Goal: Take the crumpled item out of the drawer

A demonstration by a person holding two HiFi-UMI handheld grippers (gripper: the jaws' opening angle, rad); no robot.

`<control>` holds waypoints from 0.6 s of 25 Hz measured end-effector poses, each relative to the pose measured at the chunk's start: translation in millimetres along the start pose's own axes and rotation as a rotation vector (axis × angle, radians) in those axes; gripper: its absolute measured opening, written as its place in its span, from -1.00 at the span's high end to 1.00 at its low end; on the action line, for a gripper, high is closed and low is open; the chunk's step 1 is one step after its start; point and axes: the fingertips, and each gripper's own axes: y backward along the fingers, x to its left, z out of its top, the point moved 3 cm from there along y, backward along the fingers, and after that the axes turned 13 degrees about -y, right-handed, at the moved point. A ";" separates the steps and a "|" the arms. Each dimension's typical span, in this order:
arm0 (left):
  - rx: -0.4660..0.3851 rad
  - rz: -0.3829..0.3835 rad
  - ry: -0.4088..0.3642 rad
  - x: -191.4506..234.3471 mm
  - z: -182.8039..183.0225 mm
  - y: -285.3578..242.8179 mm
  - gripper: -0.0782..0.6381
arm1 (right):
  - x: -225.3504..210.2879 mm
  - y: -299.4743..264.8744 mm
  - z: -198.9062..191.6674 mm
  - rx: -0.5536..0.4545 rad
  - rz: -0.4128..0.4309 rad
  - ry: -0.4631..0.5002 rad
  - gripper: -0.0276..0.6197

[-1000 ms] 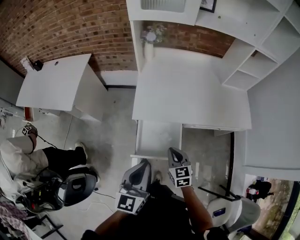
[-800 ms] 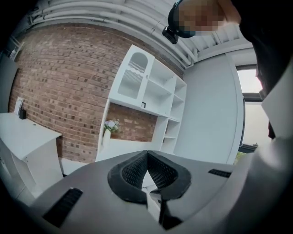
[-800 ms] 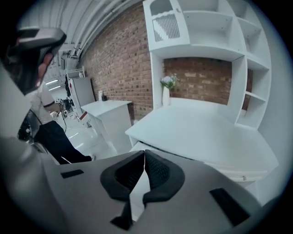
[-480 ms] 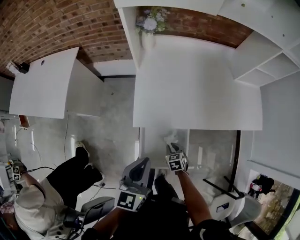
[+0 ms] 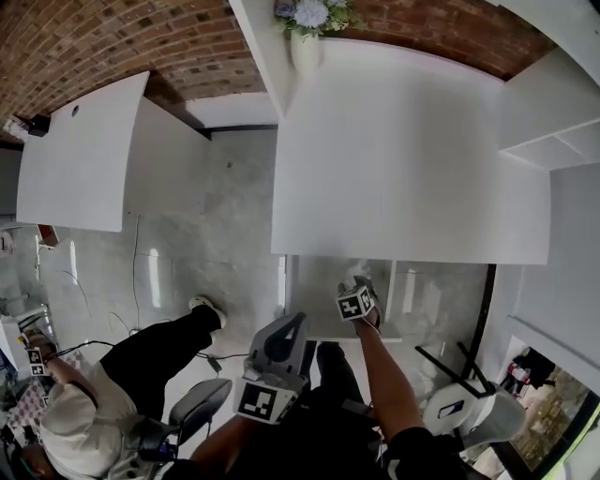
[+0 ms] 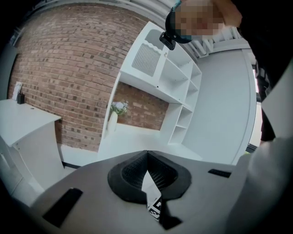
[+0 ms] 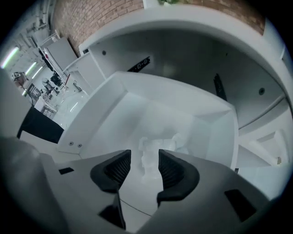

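The white drawer (image 5: 292,292) stands pulled out under the front edge of the desk. A white crumpled item (image 7: 161,147) lies on the floor of the drawer (image 7: 110,109), toward its right side. My right gripper (image 5: 360,285) reaches down into the drawer. In the right gripper view its jaws (image 7: 143,158) are opening; the crumpled item shows in the gap just beyond the tips, and the pads do not press on it. My left gripper (image 5: 288,325) hangs back in front of the drawer, to the left. Its jaws (image 6: 146,155) meet at the tips with nothing between them.
The white desk top (image 5: 403,159) carries a vase of flowers (image 5: 307,28) at its back edge by the brick wall. A second white table (image 5: 80,150) stands at left. A person (image 5: 75,417) sits at lower left. A chair (image 5: 459,412) is at lower right.
My right gripper has moved forward from in front of the drawer into it. The left gripper has stayed in front. The head view has shifted toward the desk.
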 end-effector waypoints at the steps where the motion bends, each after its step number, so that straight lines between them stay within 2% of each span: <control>1: 0.011 0.002 0.006 0.4 -4.1 -1.0 0.73 | -2.3 -7.0 -1.7 0.019 -0.005 0.000 0.27; 8: 0.049 0.000 0.018 4.7 -21.9 -0.7 0.73 | -11.2 -38.4 -11.6 0.076 -0.044 0.007 0.31; 11: 0.054 0.006 0.023 5.9 -23.9 1.1 0.73 | -16.4 -44.9 -11.7 0.087 -0.073 0.008 0.50; 15: 0.053 0.002 0.028 3.8 -21.6 4.1 0.73 | -20.3 -41.4 -9.7 0.116 -0.051 -0.012 0.72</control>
